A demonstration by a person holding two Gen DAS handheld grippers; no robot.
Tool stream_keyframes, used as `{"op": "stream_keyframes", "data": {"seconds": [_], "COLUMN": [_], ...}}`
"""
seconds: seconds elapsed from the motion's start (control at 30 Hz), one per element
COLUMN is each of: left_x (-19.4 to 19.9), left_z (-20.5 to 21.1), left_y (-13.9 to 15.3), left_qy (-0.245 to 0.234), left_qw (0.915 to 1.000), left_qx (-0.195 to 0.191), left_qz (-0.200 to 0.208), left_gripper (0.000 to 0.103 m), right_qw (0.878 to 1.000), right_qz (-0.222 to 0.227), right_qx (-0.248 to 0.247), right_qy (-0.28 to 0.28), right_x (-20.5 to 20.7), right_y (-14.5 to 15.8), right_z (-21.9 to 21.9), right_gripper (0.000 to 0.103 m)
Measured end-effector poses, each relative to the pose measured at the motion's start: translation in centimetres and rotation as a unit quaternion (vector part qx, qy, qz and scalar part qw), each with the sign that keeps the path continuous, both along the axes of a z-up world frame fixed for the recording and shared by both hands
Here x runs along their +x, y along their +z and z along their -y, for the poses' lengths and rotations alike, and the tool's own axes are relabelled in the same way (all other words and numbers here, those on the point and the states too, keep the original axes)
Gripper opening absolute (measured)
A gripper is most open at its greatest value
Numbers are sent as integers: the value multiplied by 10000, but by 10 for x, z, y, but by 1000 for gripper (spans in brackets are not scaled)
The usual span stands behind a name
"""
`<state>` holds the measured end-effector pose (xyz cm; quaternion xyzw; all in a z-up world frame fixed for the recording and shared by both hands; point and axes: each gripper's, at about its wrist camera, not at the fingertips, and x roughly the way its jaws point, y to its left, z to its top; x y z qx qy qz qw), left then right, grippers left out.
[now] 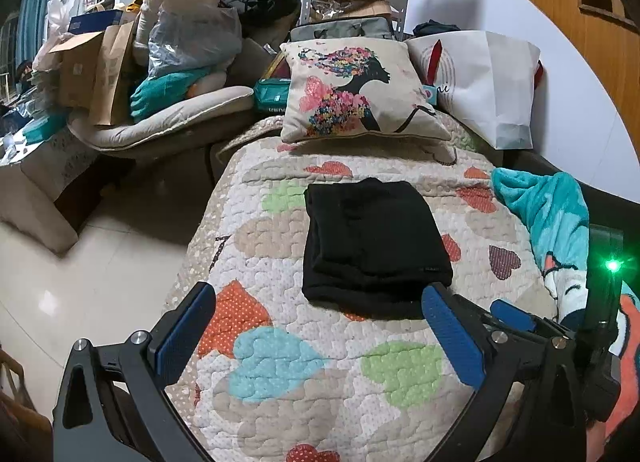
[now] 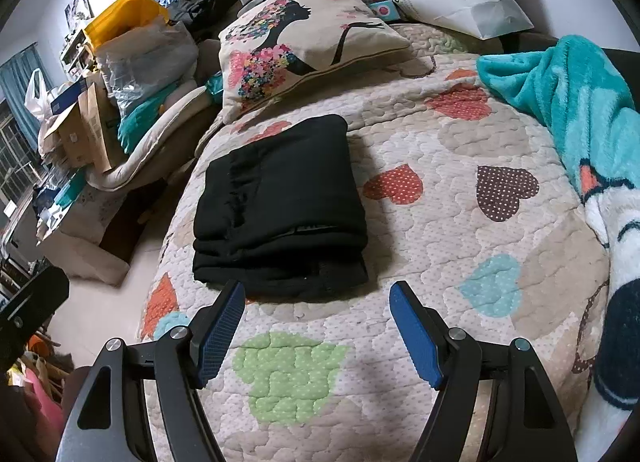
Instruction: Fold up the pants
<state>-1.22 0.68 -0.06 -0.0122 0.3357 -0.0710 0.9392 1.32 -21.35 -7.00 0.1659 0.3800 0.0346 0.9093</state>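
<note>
Black pants [image 1: 372, 242] lie folded into a compact rectangle on the heart-patterned quilt [image 1: 280, 362]; they also show in the right wrist view [image 2: 280, 206]. My left gripper [image 1: 320, 302] is open and empty, just short of the pants' near edge. My right gripper [image 2: 316, 298] is open and empty, close in front of the pants' near edge; part of it shows at the right of the left wrist view [image 1: 516, 316]. The quilt [image 2: 460, 230] lies flat under the pants.
A printed cushion [image 1: 356, 90] leans at the far end, with a white paper bag [image 1: 488, 82] beside it. A teal fleece blanket [image 2: 580, 102] is bunched on the right. Bags and boxes [image 1: 120, 62] pile on the left. The tiled floor [image 1: 80, 282] drops off left.
</note>
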Motion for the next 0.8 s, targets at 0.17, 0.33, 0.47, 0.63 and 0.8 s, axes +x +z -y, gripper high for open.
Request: {"op": "stream_keyframes", "data": {"seconds": [0.17, 0.33, 0.47, 0.63, 0.8], "left_x": [1, 2, 3, 4, 4], "left_z": [0, 0, -1, -1, -1], "left_y": [-3, -5, -7, -8, -10], "left_qy": [-20, 2, -20, -25, -16], "left_qw": [10000, 10000, 9998, 9998, 9998], "left_qx": [-13, -14, -47, -45, -33], "left_qz": [-63, -98, -167, -183, -202], "left_gripper": [103, 103, 103, 103, 103], "right_qw": [10000, 10000, 9999, 9999, 9999], "right_qz": [-31, -54, -92, -116, -124], "right_qx": [-28, -49, -60, -84, -91], "right_qy": [-15, -11, -1, 33, 32], "right_x": [0, 1, 2, 2, 2], "right_y": [-2, -3, -5, -7, -7], "right_z": [-1, -2, -3, -4, -4], "right_gripper": [80, 80, 80, 80, 80]}}
